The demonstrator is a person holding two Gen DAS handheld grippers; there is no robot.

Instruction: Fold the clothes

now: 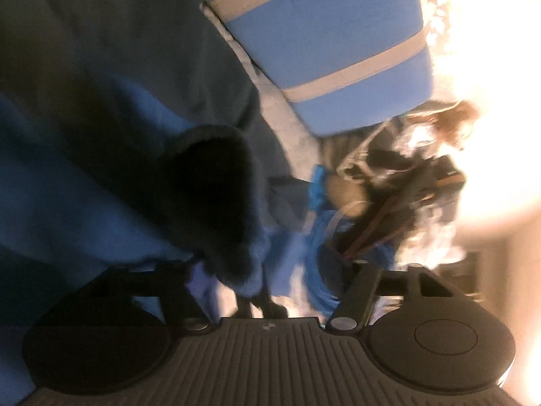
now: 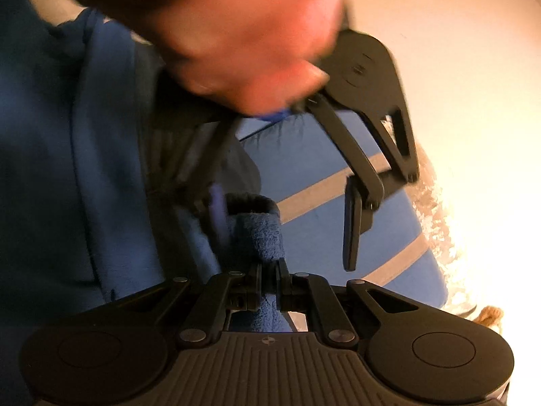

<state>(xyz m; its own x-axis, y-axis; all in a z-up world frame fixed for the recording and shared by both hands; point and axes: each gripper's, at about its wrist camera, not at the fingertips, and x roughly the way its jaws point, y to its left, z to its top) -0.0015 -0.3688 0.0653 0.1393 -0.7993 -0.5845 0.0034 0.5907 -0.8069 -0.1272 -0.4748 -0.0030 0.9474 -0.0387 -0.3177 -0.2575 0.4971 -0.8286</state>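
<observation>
A dark blue fleece garment (image 2: 260, 233) is pinched at a rolled edge between the closed jaws of the right gripper (image 2: 268, 291), near the bottom centre of the right wrist view, with more blue cloth (image 2: 67, 155) draped to the left. Just beyond, the left gripper (image 2: 280, 223) stands with its jaws apart and the fleece roll between them; whether its pads press it cannot be told. A hand (image 2: 236, 34) holds that gripper from above. Farther right lies a blue cushion with grey stripes (image 2: 324, 182).
</observation>
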